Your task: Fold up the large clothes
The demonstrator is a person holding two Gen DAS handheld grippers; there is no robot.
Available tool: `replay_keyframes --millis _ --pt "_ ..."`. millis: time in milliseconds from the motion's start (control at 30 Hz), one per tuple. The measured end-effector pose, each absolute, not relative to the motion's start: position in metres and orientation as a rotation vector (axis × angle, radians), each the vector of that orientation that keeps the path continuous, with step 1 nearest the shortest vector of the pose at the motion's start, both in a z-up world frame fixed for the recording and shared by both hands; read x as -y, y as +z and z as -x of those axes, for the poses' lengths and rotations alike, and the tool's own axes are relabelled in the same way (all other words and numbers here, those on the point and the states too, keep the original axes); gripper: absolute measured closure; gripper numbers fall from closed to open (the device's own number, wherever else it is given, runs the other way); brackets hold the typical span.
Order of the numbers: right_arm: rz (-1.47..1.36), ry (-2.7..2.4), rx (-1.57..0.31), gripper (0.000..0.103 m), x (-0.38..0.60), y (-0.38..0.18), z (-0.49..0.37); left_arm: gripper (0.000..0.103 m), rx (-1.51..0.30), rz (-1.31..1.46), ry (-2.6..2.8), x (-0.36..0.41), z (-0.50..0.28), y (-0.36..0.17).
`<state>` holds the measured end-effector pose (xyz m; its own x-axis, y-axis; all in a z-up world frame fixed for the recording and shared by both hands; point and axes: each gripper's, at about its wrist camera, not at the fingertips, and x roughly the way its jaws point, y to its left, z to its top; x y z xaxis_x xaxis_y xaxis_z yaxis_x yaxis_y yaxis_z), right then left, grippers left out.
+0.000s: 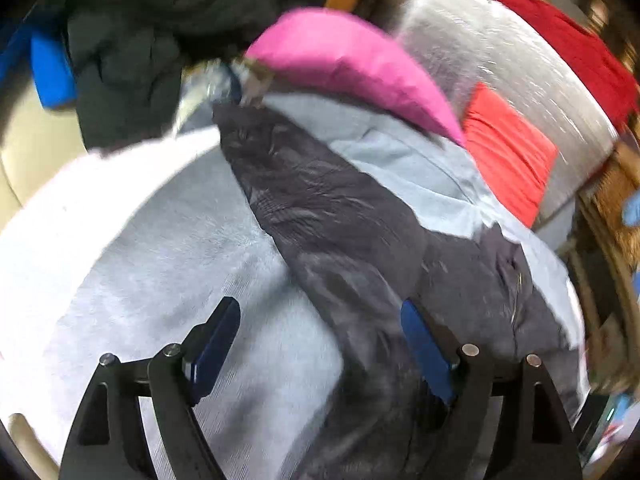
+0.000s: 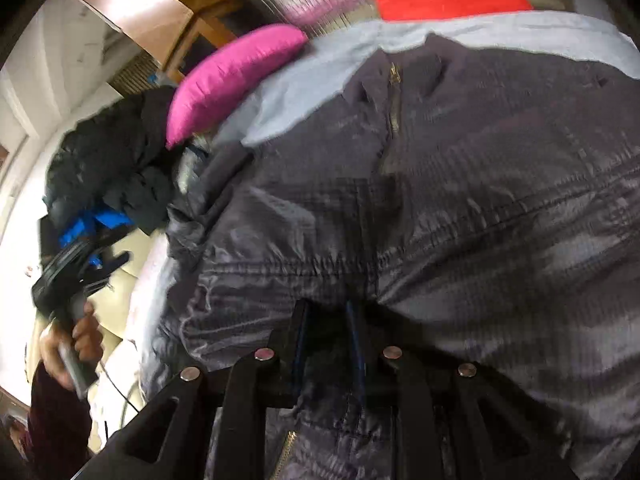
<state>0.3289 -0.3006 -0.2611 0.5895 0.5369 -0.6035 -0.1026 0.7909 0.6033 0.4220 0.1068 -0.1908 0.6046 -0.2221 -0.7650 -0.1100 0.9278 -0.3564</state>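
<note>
A dark grey quilted jacket [image 1: 340, 232] lies spread on a light blue sheet [image 1: 168, 240]; one sleeve stretches to the far side. My left gripper [image 1: 320, 340] is open and empty, hovering above the sheet and the jacket's near part. In the right wrist view the jacket [image 2: 460, 200] fills the frame, its zipper [image 2: 394, 100] showing. My right gripper [image 2: 326, 328] is shut on the jacket's gathered hem. The left gripper, held in a hand, also shows in the right wrist view [image 2: 76, 276] at the far left.
A magenta pillow [image 1: 352, 60] and a red cushion [image 1: 508, 152] lie at the far side against a silver foil surface [image 1: 500, 52]. A dark green jacket [image 1: 140, 52] with a blue garment [image 1: 48, 72] is piled at the far left. Wooden furniture stands behind.
</note>
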Motion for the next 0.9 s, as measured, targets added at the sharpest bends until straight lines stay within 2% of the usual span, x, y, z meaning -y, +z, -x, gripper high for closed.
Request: replay_keyframes --millis 100,133,200,233,267,333,533,600,633,667,700,800,900 --pt "-0.647 0.48 -0.83 0.081 0.316 -0.255 -0.326 0.02 -0.972 0.495 -0.024 -0.122 -0.454 -0.21" --pt "-0.664 0.488 -0.798 0.077 0.321 -0.252 -0.324 0.02 -0.987 0.539 -0.011 -0.127 -0.464 -0.219" --pt "-0.695 0.509 -0.723 0.052 0.33 -0.245 -0.317 0.02 -0.99 0.607 0.014 -0.135 -0.481 -0.235" --pt "-0.706 0.505 -0.701 0.018 0.334 -0.243 -0.314 0.02 -0.989 0.618 0.022 -0.136 -0.486 -0.239" --pt "-0.723 0.496 -0.663 0.008 0.338 -0.24 -0.31 0.02 -0.989 0.632 0.027 -0.138 -0.493 -0.244" --pt "-0.739 0.491 -0.611 0.008 0.343 -0.233 -0.305 0.02 -0.986 0.657 0.026 -0.139 -0.504 -0.253" --pt "-0.704 0.453 -0.615 0.008 0.356 -0.228 -0.304 0.021 -0.972 0.761 -0.022 -0.139 -0.531 -0.267" --pt "-0.705 0.44 -0.625 0.008 0.357 -0.229 -0.308 0.038 -0.957 0.8 -0.02 -0.142 -0.536 -0.273" --pt "-0.702 0.432 -0.627 0.009 0.361 -0.231 -0.306 0.055 -0.958 0.813 -0.018 -0.143 -0.538 -0.275" --pt "-0.694 0.418 -0.63 0.009 0.361 -0.232 -0.306 0.068 -0.962 0.827 -0.011 -0.145 -0.54 -0.277" --pt "-0.683 0.398 -0.638 0.009 0.363 -0.233 -0.306 0.075 -0.957 0.834 -0.011 -0.145 -0.541 -0.278" --pt "-0.657 0.337 -0.652 0.011 0.367 -0.232 -0.306 0.09 -0.896 0.771 -0.03 -0.138 -0.536 -0.262" --pt "-0.649 0.305 -0.632 0.017 0.375 -0.229 -0.302 0.093 -0.85 0.701 -0.068 -0.124 -0.525 -0.238"
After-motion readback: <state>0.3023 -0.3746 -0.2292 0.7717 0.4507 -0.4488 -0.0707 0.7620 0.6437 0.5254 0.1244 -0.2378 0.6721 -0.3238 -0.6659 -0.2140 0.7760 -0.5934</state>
